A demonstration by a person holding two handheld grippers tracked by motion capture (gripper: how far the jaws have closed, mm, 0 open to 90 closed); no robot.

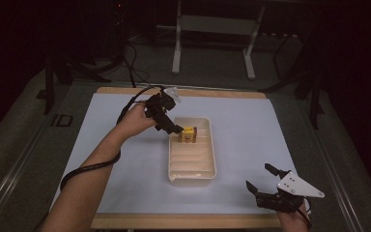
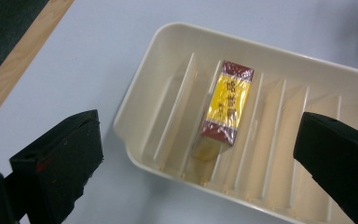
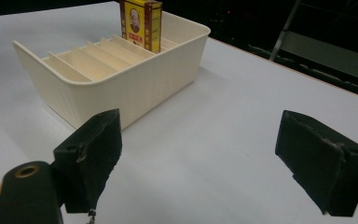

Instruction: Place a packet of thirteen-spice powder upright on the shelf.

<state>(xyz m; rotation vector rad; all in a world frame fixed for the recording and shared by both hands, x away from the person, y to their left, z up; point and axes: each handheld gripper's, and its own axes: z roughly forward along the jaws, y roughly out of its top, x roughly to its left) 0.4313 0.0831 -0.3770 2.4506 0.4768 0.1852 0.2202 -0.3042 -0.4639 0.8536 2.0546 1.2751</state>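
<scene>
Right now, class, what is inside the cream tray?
One yellow and maroon box stands on edge in a slot between dividers near the far end of the cream tray. The other slots look empty. The box hides the floor beneath it.

In the left gripper view the cream tray runs off the right and bottom edges, and the yellow box's lettering is too blurred to read. In the right gripper view the box is cut off at the top edge, its lower part hidden behind the tray's wall.
</scene>
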